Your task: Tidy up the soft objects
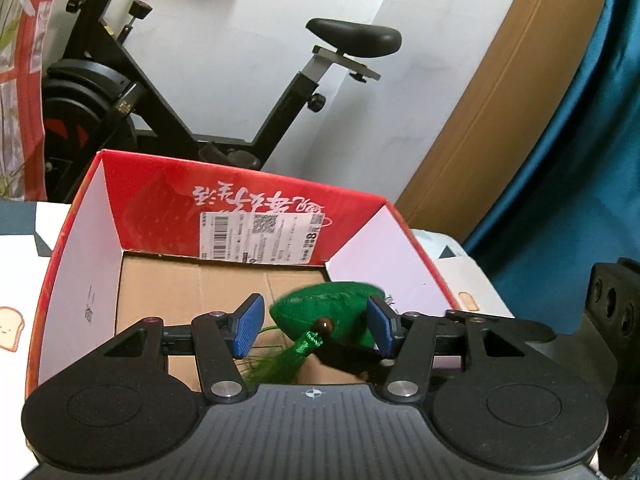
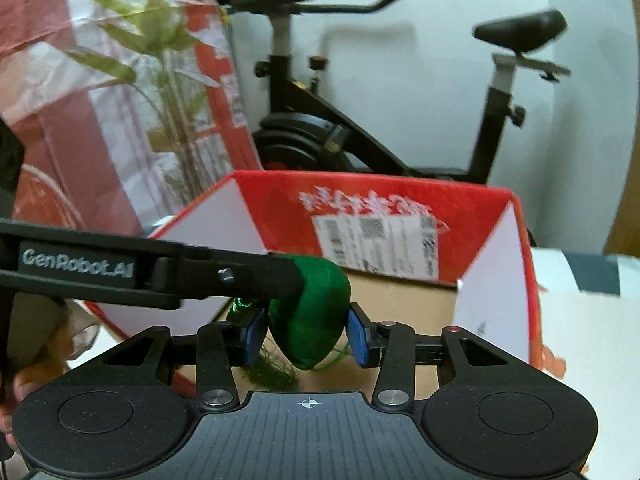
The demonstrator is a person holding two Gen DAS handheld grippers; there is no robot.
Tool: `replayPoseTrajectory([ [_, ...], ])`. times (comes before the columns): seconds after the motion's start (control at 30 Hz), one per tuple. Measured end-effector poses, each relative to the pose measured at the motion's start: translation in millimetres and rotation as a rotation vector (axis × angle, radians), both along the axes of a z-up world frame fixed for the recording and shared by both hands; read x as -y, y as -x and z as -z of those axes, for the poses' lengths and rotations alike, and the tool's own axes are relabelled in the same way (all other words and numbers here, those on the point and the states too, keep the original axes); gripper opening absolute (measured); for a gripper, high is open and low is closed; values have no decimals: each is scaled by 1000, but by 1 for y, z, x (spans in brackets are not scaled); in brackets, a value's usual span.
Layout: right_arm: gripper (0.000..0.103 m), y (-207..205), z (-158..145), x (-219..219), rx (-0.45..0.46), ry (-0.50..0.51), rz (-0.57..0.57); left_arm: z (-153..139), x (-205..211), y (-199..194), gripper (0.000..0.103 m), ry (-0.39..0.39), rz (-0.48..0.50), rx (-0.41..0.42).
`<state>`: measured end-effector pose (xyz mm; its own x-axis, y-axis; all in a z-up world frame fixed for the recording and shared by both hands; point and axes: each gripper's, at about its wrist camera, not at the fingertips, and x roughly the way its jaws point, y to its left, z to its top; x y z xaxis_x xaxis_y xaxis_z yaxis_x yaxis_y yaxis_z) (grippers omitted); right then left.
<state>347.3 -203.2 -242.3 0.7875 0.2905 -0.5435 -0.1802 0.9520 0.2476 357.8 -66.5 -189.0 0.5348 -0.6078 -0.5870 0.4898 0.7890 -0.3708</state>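
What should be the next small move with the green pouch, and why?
Probably move both hand-held grippers back. The green pouch hangs over the red box; both the left hand-held gripper and the right hand-held gripper look open around it, so it seems released.

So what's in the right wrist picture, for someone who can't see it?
A green pouch hangs between the right gripper's blue fingers over an open red box, and the left gripper reaches in from the left against its top. An exercise bike and a leafy plant stand behind the box.
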Motion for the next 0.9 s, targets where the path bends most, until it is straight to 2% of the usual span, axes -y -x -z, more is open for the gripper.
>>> replayPoseTrajectory([
  [0.27,40,9,2,17,-6,4,98,-10,-4,13,60,-48,-47,47],
  [0.53,40,47,-15,25,47,-21,137,-29,-34,56,60,-97,-129,104],
  [0.9,40,122,-28,22,90,-63,117,-21,-75,135,60,-81,-260,42],
])
